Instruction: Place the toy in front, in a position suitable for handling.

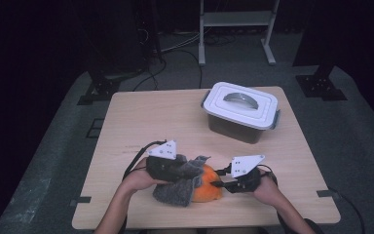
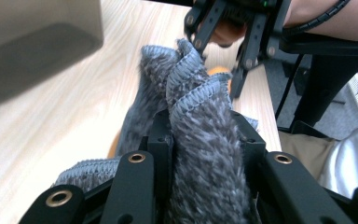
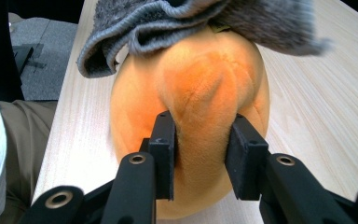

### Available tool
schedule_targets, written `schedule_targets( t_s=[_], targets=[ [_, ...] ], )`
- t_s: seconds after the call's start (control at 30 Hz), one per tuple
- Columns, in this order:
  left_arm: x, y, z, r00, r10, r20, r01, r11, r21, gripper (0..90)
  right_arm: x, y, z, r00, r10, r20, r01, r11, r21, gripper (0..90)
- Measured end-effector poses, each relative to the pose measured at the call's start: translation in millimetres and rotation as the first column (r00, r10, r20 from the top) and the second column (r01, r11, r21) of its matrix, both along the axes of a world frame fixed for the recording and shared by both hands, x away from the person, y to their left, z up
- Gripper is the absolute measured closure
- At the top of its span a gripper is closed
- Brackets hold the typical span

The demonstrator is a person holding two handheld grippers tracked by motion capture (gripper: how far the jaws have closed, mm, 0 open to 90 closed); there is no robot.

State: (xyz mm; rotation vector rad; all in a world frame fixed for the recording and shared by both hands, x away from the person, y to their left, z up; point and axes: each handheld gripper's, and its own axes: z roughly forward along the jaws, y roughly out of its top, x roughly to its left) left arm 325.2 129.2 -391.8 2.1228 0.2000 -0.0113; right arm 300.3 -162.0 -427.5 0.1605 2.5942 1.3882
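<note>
An orange plush pumpkin (image 1: 208,191) lies near the table's front edge, half covered by a grey fuzzy cloth (image 1: 181,184). My left gripper (image 1: 182,168) is shut on a bunched fold of the cloth (image 2: 205,140), lifting it off the pumpkin. From the right, my right gripper (image 1: 219,184) pinches a ridge of the pumpkin (image 3: 200,102) between its pads (image 3: 165,149). In the left gripper view the right gripper (image 2: 228,51) stands just beyond the cloth. The cloth (image 3: 177,23) drapes over the pumpkin's far side in the right gripper view.
A white lidded storage box (image 1: 241,110) with a grey handle stands at the table's back right. The light wooden table (image 1: 141,122) is bare on the left and middle. Dark stands and cables lie on the floor behind. The person's lap is close to the front edge.
</note>
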Motion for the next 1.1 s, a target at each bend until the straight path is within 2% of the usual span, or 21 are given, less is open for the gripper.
schedule_targets(
  t_s=[0.07, 0.13, 0.27, 0.33, 0.4, 0.43, 0.5, 0.57, 0.67, 0.73, 0.8, 0.83, 0.9, 1.03, 1.1],
  targets=[
    [-0.1, 11.2, -6.7, 0.9995, 0.018, -0.026, -0.019, 0.9994, -0.028, 65.8, -0.3, 0.8, 0.0, 1.0000, 0.007, 0.006, -0.007, 1.000, -0.003, 65.8],
    [-0.7, 22.0, -11.9, 0.9984, 0.042, -0.037, -0.043, 0.9983, -0.038, 65.1, -1.0, 1.1, 0.4, 0.9999, 0.006, 0.010, -0.006, 1.000, -0.010, 65.8],
    [-1.1, 39.4, -21.1, 0.9939, 0.093, -0.060, -0.095, 0.9948, -0.037, 64.3, 0.7, -1.7, -0.5, 1.0000, 0.002, 0.009, -0.002, 1.000, -0.013, 65.8],
    [-1.5, 43.2, -24.8, 0.9928, 0.098, -0.070, -0.101, 0.9942, -0.038, 64.7, 2.5, -3.9, -1.2, 0.9999, -0.001, 0.014, 0.001, 1.000, -0.015, 65.8],
    [-2.0, 42.0, -28.4, 0.9919, 0.086, -0.093, -0.092, 0.9938, -0.062, 66.0, 4.7, -5.4, -1.5, 0.9999, -0.011, 0.013, 0.011, 1.000, -0.017, 65.2],
    [-2.4, 39.6, -29.8, 0.9929, 0.073, -0.094, -0.078, 0.9954, -0.056, 66.5, 6.0, -5.4, -1.4, 0.9997, -0.024, 0.002, 0.024, 1.000, -0.014, 62.7],
    [-4.4, 34.5, -30.6, 0.9936, 0.055, -0.098, -0.060, 0.9970, -0.049, 66.6, 9.4, -5.5, -1.0, 0.9978, -0.053, -0.040, 0.053, 0.999, 0.006, 52.8],
    [-6.4, 32.7, -29.6, 0.9946, 0.037, -0.097, -0.042, 0.9983, -0.042, 66.5, 12.5, -7.0, 0.6, 0.9936, -0.037, -0.107, 0.039, 0.999, 0.022, 42.5],
    [-9.5, 29.2, -28.4, 0.9956, 0.004, -0.093, -0.008, 0.9991, -0.041, 66.5, 12.6, -9.6, 7.5, 0.9872, 0.003, -0.159, 0.011, 0.996, 0.085, 32.4],
    [-10.7, 25.0, -28.2, 0.9957, -0.014, -0.091, 0.011, 0.9991, -0.040, 66.5, 11.8, -6.9, 12.0, 0.9885, 0.008, -0.151, 0.008, 0.994, 0.107, 28.8],
    [-11.9, 21.7, -28.5, 0.9949, -0.028, -0.097, 0.025, 0.9990, -0.036, 66.4, 11.5, 0.8, 10.7, 0.9883, 0.006, -0.152, 0.008, 0.996, 0.091, 25.2],
    [-11.8, 21.7, -28.6, 0.9954, -0.029, -0.091, 0.027, 0.9992, -0.028, 66.3, 10.9, 5.0, 8.1, 0.9908, -0.003, -0.135, 0.012, 0.998, 0.064, 25.3],
    [-11.1, 25.6, -29.1, 0.9954, -0.024, -0.093, 0.023, 0.9996, -0.014, 66.2, 8.8, 8.6, 3.9, 0.9966, -0.007, -0.082, 0.009, 1.000, 0.029, 33.1],
    [-8.2, 34.8, -35.0, 0.9941, 0.006, -0.108, -0.005, 0.9999, 0.012, 65.6, 6.9, 5.0, 2.8, 0.9975, -0.003, -0.070, 0.005, 1.000, 0.026, 44.5],
    [-7.2, 37.9, -35.3, 0.9937, 0.023, -0.110, -0.023, 0.9997, 0.001, 65.4, 3.7, 3.8, 2.6, 0.9989, -0.010, -0.046, 0.011, 1.000, 0.015, 49.6]
  ],
)
